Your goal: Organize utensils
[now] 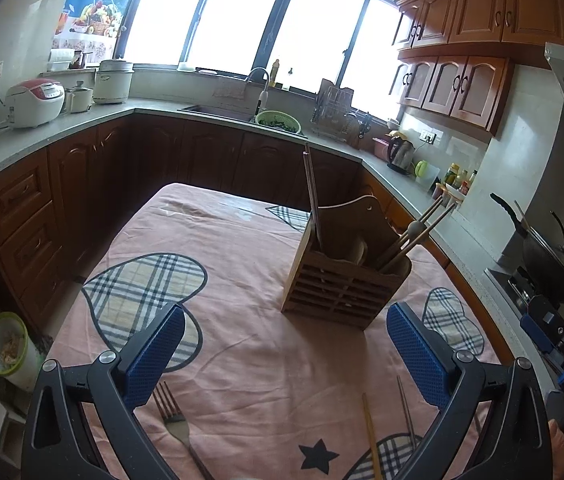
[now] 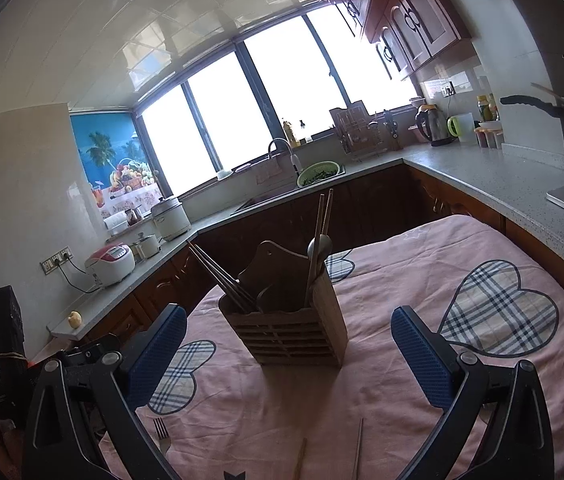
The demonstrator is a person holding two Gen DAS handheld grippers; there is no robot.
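Jaws wide on both grippers, nothing held. Left gripper (image 1: 284,344) hangs over the pink tablecloth (image 1: 242,360) w/ plaid hearts, blue pads apart; right gripper (image 2: 288,350) same, pads spread either side of the wooden utensil caddy (image 2: 290,332).

Caddy stands upright near mid-table, slatted front, tall back panel. In left wrist view: dark chopsticks (image 1: 313,196) stick up from its left compartment, light wooden-handled utensils (image 1: 422,234) lean out to the right. In right wrist view: dark chopsticks lean left, a pair of chopsticks and a spoon (image 2: 318,248) stand in the right compartment.

Loose on the cloth, close to the grippers: a fork (image 1: 174,420) by the left gripper's left finger, tines pointing away from camera; a light wooden chopstick (image 1: 371,436) and a darker one (image 1: 406,416) nearer the right finger, lying apart, roughly parallel. Same three show at the bottom edge of the right wrist view, partly cut off.

Right gripper's body shows at far right of left wrist view.
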